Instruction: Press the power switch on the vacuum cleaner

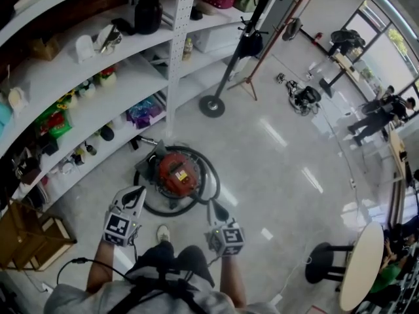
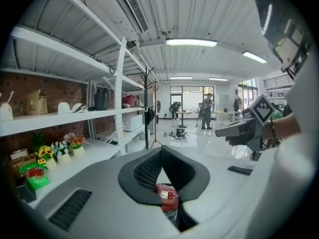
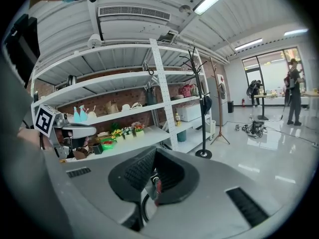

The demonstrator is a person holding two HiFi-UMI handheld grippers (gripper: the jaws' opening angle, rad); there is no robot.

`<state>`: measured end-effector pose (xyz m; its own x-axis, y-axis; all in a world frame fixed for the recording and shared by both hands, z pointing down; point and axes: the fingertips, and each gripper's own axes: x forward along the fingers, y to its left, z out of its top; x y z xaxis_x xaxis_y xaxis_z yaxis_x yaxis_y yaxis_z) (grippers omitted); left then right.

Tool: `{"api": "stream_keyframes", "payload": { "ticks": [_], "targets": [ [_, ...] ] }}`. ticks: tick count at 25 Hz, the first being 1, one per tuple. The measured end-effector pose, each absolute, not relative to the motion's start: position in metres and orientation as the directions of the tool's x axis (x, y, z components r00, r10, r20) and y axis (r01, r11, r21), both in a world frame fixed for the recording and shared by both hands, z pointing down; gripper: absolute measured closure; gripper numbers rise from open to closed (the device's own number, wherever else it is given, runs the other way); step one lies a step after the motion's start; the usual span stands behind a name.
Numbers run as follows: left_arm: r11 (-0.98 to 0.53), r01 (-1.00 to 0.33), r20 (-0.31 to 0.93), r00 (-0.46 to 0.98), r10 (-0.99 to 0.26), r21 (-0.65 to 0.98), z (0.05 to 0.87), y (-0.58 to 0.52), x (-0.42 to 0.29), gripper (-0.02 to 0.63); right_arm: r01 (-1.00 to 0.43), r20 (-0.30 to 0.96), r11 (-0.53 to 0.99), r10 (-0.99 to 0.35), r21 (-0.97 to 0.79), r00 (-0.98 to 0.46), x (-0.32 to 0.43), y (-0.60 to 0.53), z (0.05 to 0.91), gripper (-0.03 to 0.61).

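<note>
Glossy pale floor runs out from white shelves at ten o'clock. The left gripper hovers at seven o'clock of the red vacuum cleaner (a black hose rings it), jaws pressed together on nothing. The right gripper, at five o'clock, is likewise clenched and empty.

A large open hall, like a test lab or showroom, is shown: white shelves are filled with household goods, the floor is polished, and work tables are placed beside big windows.
</note>
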<state>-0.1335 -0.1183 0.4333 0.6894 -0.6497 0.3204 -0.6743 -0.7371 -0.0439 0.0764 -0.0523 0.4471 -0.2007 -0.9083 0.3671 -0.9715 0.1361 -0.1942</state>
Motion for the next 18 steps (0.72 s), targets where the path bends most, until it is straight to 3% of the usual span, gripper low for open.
{"api": "stream_keyframes", "payload": {
  "ticks": [18],
  "targets": [
    [-0.741,-0.671,0.356,0.694,-0.626,0.006,0.481,-0.174,-0.102,0.606,-0.967,0.436,0.157,-0.869,-0.201,-0.232,0.096,-0.1,0.506,0.566]
  ]
}}
